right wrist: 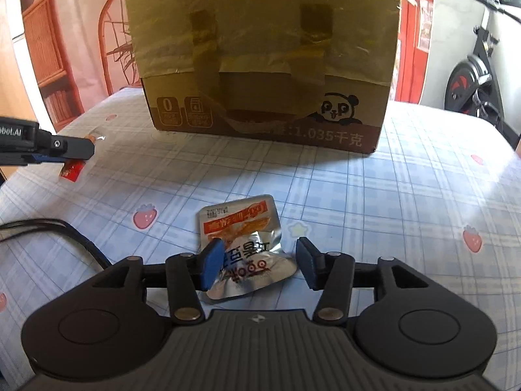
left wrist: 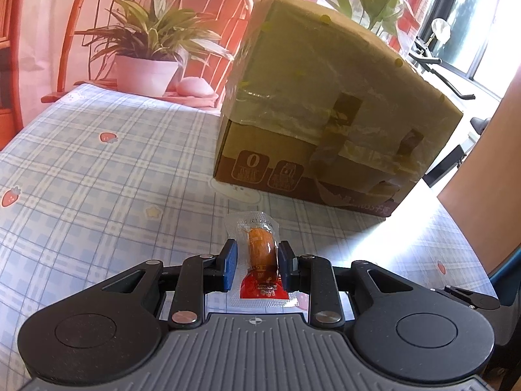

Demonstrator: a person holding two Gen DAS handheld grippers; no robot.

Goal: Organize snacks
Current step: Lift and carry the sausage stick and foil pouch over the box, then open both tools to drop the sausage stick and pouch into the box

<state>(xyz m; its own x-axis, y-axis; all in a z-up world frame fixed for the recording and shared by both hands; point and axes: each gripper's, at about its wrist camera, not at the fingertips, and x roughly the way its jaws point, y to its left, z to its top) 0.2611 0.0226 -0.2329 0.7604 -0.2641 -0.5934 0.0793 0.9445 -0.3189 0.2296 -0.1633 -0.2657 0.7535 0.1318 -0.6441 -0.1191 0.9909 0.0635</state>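
The left tongs (left wrist: 255, 262) clamp a clear-wrapped sausage snack (left wrist: 260, 251), its orange stick caught between the blue pads (left wrist: 230, 265) and its red printed end pointing back toward the camera. In the left wrist view the snack sits at 6 o'clock from a tape-wrapped cardboard box (left wrist: 325, 107), apart from it, over a worktop covered by a blue plaid cloth (left wrist: 97, 179) dotted with strawberries. A potted plant (left wrist: 146, 62) appears on the backdrop at 10 o'clock from the box.

In the right wrist view the right tongs (right wrist: 259, 262) stand partly spread around a crumpled silver foil snack packet (right wrist: 242, 241). The left pad (right wrist: 211, 265) lies against or just over the packet's edge; the right pad stands clear of it, so nothing is gripped. The packet lies flat on the cloth (right wrist: 390, 195) at 6 o'clock from the box (right wrist: 260, 49), well short of its panda-printed front. At 9 o'clock in this view the left tongs (right wrist: 73, 151) reach in from the edge, the red end of the sausage snack (right wrist: 72, 171) hanging beneath them. A black cable (right wrist: 65, 231) crosses the cloth at 8 o'clock. An exercise bike (right wrist: 472, 75) stands beyond the worktop at 2 o'clock.
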